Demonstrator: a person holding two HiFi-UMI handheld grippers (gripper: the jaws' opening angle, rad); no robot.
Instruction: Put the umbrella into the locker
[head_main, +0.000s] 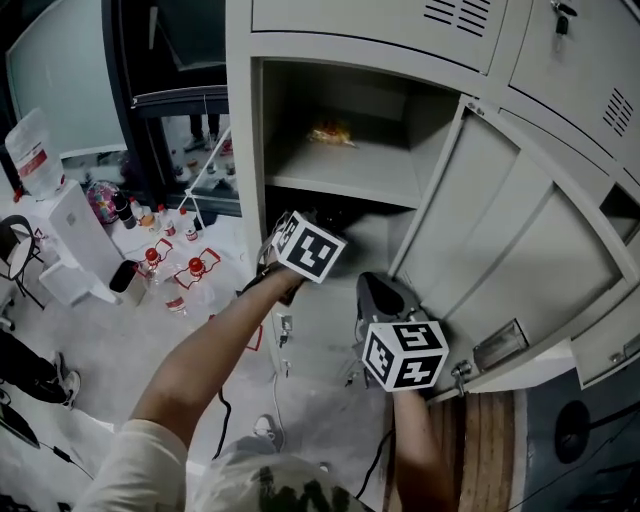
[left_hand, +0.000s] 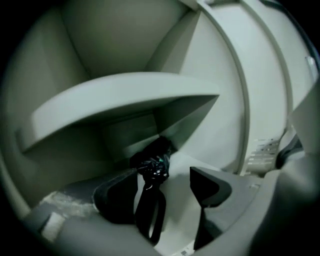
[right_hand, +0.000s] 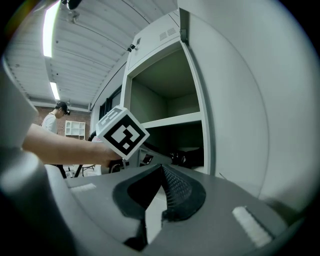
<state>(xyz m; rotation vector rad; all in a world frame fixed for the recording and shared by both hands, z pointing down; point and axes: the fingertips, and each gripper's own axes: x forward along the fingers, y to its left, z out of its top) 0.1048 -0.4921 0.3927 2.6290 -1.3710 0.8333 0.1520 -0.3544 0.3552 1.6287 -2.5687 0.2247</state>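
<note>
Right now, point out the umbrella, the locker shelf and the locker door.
umbrella (left_hand: 154, 167): left gripper view, on its bunched dark fabric, below the shelf.
locker shelf (head_main: 345, 172): head view, on its bare top surface.
locker door (head_main: 505, 245): head view, on the middle of its inner face.

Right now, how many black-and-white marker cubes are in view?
2: one cube on the left gripper at the grey metal locker, one cube on the right gripper beside its door.
</note>
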